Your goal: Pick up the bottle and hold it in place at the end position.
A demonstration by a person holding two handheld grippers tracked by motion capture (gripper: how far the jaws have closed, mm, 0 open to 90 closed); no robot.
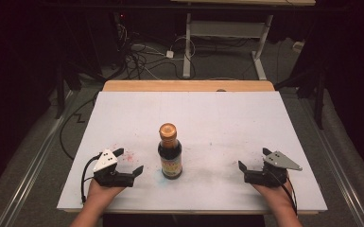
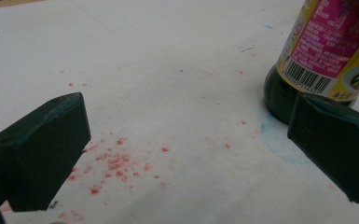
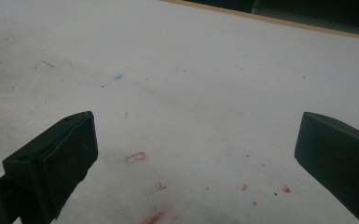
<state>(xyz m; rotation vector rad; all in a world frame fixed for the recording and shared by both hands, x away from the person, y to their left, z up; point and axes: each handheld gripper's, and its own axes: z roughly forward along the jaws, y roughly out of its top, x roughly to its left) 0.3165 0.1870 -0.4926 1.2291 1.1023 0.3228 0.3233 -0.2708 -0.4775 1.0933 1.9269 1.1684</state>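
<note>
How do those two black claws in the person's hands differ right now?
The left claw sits close beside the dark sauce bottle, while the right claw sits well away from it. The left claw rests over a scatter of red specks; the right claw has fewer marks under it. Both are open, hold nothing, and sit low over the white table.

Both my forearms come in from the near edge, hands low and well apart. My left hand (image 1: 103, 188) grips the left gripper (image 1: 130, 161), jaws spread wide and angled toward the middle, nothing between them. My right hand (image 1: 270, 189) holds the right gripper (image 1: 254, 159) the same way: jaws wide apart, nothing clamped, also turned inward. Cables trail back along both wrists.
</note>
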